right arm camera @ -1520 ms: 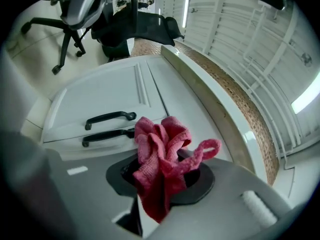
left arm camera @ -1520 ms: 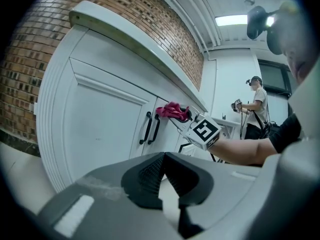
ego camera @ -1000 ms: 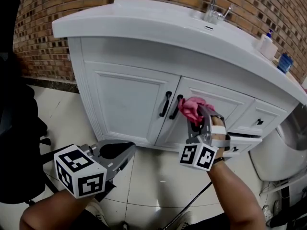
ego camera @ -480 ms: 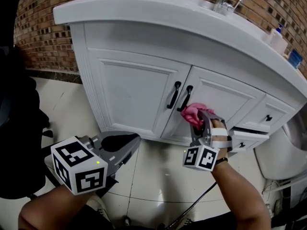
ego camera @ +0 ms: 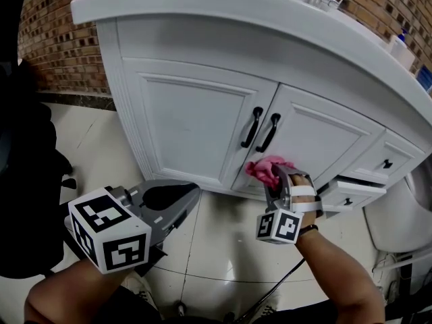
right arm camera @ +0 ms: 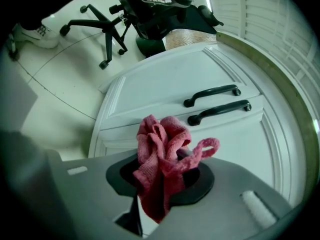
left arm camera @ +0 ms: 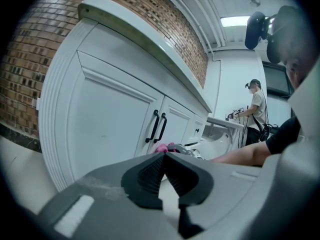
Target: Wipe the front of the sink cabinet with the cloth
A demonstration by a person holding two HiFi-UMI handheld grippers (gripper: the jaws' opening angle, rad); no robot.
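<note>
Brick wall (ego camera: 54, 39), tiled floor (ego camera: 216, 241), white sink cabinet (ego camera: 189, 127), pink cloth (ego camera: 266, 169)

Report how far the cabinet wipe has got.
Done: the cloth is clamped in the right gripper. In hand: it is bunched at the foot of the right door, below the black handles; contact cannot be confirmed. Left: neither door shows wipe marks, so the left door and the drawers probably need passes. The left gripper is shut and empty, low over the floor.
</note>
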